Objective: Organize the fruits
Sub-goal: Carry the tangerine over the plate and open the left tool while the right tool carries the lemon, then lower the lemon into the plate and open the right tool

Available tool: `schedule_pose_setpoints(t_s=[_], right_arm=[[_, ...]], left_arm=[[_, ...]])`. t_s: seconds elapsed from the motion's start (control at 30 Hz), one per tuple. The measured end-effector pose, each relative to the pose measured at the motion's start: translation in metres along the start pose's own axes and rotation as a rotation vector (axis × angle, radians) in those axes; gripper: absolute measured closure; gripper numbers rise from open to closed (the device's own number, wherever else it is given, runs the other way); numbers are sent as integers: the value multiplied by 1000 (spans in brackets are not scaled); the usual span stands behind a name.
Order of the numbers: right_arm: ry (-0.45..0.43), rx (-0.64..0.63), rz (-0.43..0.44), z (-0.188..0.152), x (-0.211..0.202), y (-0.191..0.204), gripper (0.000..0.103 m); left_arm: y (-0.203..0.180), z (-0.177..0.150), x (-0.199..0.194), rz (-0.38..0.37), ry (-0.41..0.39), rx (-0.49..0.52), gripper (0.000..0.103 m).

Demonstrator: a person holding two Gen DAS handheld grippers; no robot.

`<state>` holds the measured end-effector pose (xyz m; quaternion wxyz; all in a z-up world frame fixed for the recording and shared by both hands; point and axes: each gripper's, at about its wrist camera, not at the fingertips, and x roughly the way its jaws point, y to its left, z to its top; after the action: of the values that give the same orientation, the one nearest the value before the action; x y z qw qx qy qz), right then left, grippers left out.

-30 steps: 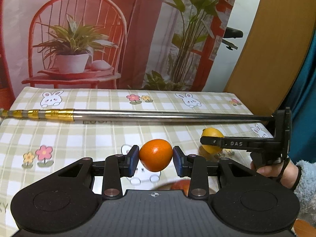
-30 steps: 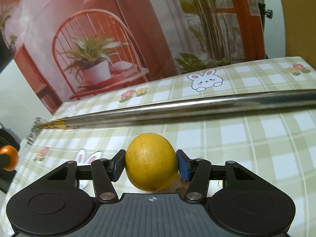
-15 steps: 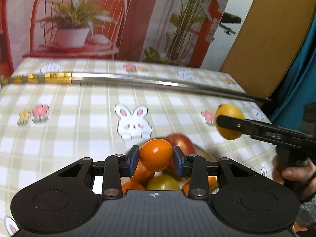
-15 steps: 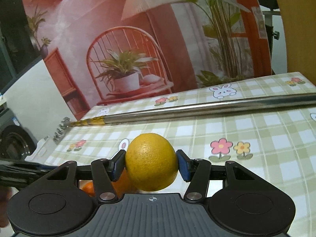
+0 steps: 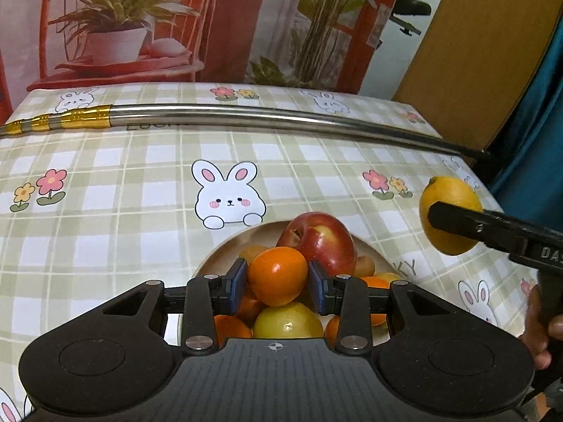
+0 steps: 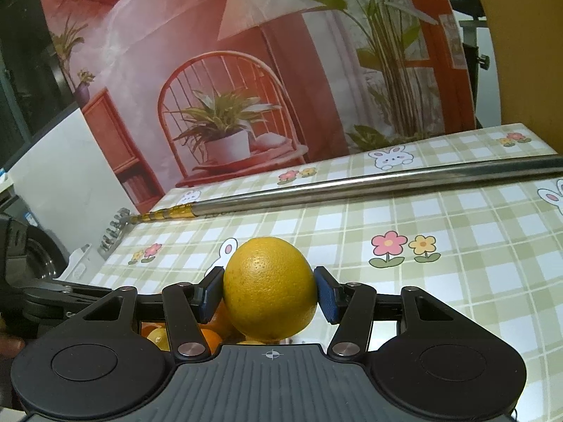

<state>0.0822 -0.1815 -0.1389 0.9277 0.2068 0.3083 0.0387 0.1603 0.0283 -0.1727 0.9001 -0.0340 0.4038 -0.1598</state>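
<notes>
The orange (image 5: pixel 277 275) is clamped in the left tongs (image 5: pixel 277 281), now held right over the bowl (image 5: pixel 225 251) of fruit, where half a second ago more desk (image 5: pixel 123 218) was seen ahead. The red apple (image 5: pixel 318 242) is seen just behind it. The lemon (image 6: pixel 270 288) is clamped in the right tongs (image 6: pixel 270 293), held above the desk beside the bowl, nearer than before. The metal pole (image 5: pixel 264 119) is left lying across the desk.

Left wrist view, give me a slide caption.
Left gripper holds an orange over the fruit bowl.
</notes>
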Motion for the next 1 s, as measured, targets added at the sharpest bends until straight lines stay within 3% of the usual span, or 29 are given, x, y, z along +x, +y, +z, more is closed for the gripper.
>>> schedule_pose_setpoints(t_s=[0.23,0.33,0.53,0.73,1.0], right_arm=[[21,-42,16,-2,0,16,52],[27,-71,25,-2,-1,27,52],[48,-137,44,-4,-1,49,52],[79,-215,58,-10,4,74,52],[117,-294,66,-15,13,98,52]], left_arm=[[6,-2,-7,-15,-4,-29,58],[5,-1,-15,-27,-20,-24,51],[1,-1,-43,11,-84,-13,47],[-2,-12,-85,123,-174,-43,34],[8,-29,-112,138,-206,-130,31]])
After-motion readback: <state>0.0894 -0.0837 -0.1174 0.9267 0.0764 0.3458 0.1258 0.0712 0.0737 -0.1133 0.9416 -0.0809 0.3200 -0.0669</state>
